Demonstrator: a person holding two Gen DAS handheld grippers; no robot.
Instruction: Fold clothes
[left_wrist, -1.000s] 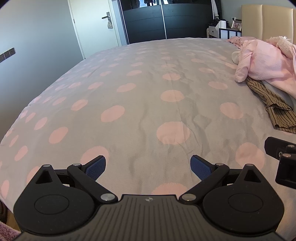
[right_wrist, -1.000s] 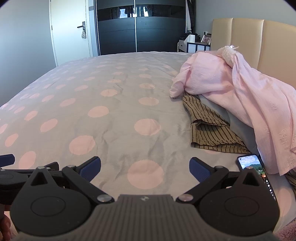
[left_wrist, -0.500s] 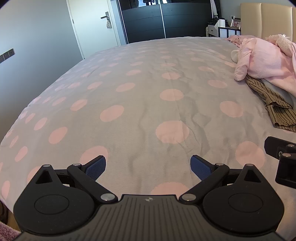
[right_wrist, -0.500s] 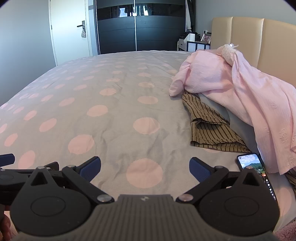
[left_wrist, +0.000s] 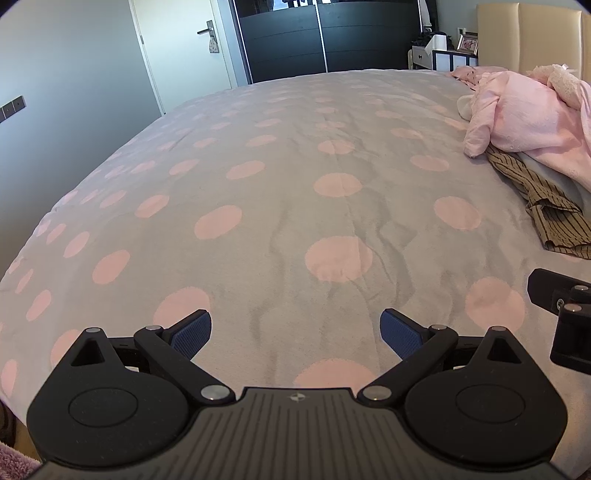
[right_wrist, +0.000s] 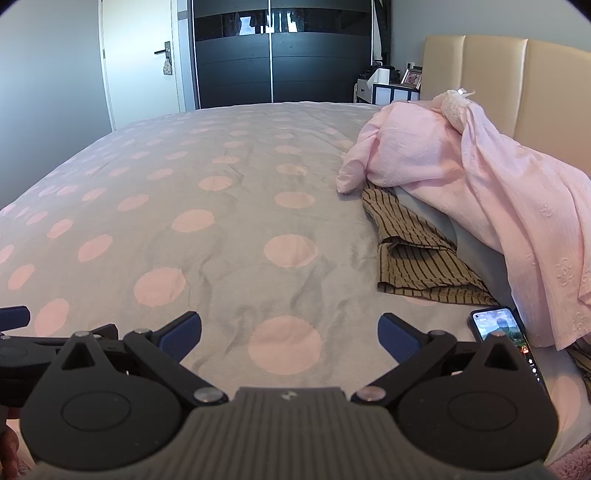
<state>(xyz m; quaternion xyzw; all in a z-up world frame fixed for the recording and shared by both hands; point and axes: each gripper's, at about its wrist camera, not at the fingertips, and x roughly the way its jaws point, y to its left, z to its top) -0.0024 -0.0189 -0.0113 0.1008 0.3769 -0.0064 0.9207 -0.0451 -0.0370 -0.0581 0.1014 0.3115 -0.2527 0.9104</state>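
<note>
A heap of pink garments (right_wrist: 461, 177) (left_wrist: 532, 122) lies on the right side of the bed, against the headboard. Under its near edge a brown striped garment (right_wrist: 413, 254) (left_wrist: 546, 206) lies crumpled on the cover. My left gripper (left_wrist: 295, 328) hovers open over the near edge of the bed, nothing between its blue pads. My right gripper (right_wrist: 290, 330) is open too, empty, just to the right of the left one, with the striped garment ahead and to its right.
The bed cover (left_wrist: 280, 184) is grey with pink dots, wide and bare on the left. A phone (right_wrist: 502, 328) with a lit screen lies by the right gripper's finger. A beige headboard (right_wrist: 517, 81), dark wardrobe (right_wrist: 273, 55), white door (left_wrist: 181, 51) and nightstand stand behind.
Both views have drifted slightly; the clothes sit a little lower and nearer in the frames. Both grippers have stayed open and empty.
</note>
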